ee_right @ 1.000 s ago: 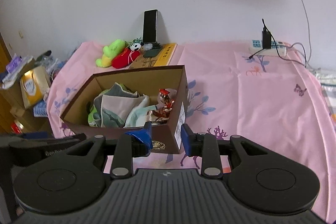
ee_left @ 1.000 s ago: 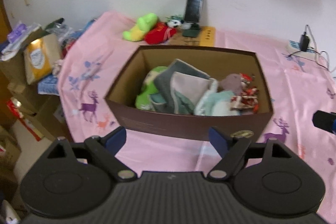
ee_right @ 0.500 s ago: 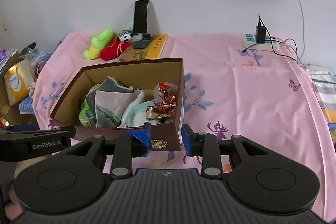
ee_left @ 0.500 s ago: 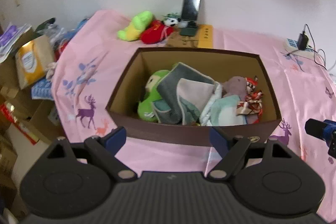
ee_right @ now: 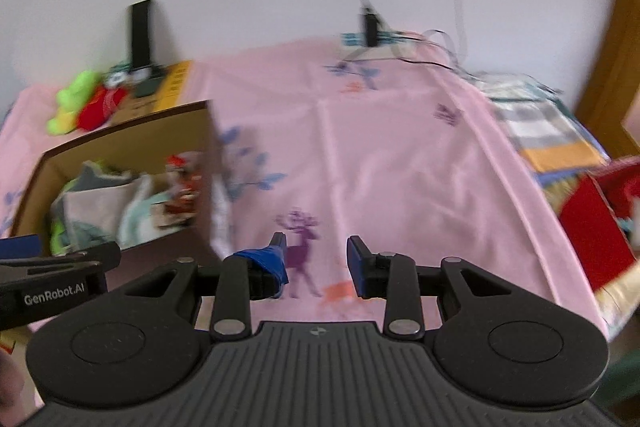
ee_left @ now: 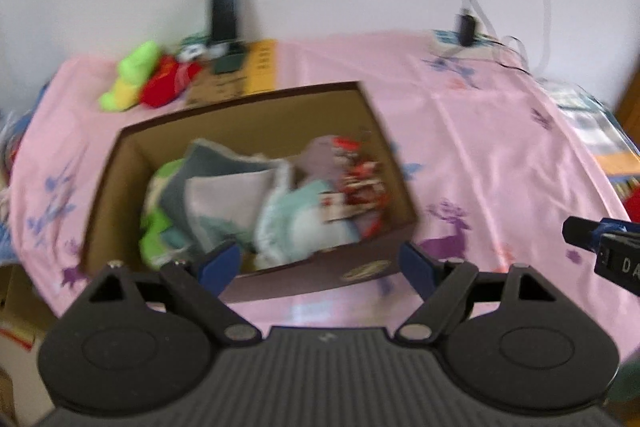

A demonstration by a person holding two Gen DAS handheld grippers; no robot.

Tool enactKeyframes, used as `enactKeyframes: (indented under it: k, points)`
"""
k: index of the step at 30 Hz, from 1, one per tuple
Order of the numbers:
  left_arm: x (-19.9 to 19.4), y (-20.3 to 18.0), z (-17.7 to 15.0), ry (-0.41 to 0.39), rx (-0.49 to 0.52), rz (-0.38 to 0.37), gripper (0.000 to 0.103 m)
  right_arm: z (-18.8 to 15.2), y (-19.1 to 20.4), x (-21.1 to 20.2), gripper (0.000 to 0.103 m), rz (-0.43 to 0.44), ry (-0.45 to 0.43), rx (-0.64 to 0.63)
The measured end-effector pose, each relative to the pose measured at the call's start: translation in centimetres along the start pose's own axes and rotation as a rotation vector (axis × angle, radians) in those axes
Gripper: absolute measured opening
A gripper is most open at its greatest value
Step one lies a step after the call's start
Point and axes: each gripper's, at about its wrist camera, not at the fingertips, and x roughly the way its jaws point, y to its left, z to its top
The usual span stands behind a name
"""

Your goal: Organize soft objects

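While the left gripper (ee_left: 318, 263) hangs spread and empty over the brown cardboard box (ee_left: 376, 263) of folded cloths (ee_left: 224, 195) and plush toys, the right gripper (ee_right: 316, 259), jaws just opening, holds nothing above the pink tablecloth (ee_right: 400, 167).

One brown cardboard box (ee_left: 360, 263) sits centre frame, holding a blurred heap of soft items, number unclear. Two plush toys lie upper left: one green (ee_left: 130, 83), one red (ee_left: 168, 87). One phone (ee_left: 225, 7) stands upright behind them.
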Motion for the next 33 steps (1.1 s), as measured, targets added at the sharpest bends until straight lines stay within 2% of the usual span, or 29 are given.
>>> enactKeyframes:
  k: [4,8,14,21,28,30,33]
  points:
    - [0.5,-3.0,0.5,0.002,0.088,-0.059,0.082,-0.3,-2.3,-0.3,0.016,-0.068,0.001,0.052]
    - [0.6,-4.9,1.0,0.001,0.129,-0.107,0.082,-0.4,-4.1,-0.6,0.017,-0.118,-0.001,0.102]
    - [1.2,-5.1,1.6,0.008,0.138,-0.118,0.082,-0.2,-4.1,-0.2,0.017,-0.130,0.014,0.114]
    - [2.1,-1.6,1.8,0.028,0.100,-0.068,0.082,0.4,-0.8,1.7,0.017,-0.056,0.059,0.075]
    - [2.5,5.0,1.9,0.026,0.001,0.023,0.082,1.2,5.8,3.0,0.018,0.067,0.068,-0.020]
    - [2.5,6.9,1.9,0.013,-0.021,0.036,0.080,1.3,7.7,3.4,0.018,0.096,0.069,-0.045]
    - [2.2,9.2,1.7,-0.047,-0.038,0.069,0.077,1.5,10.2,3.8,0.018,0.130,0.065,-0.068]
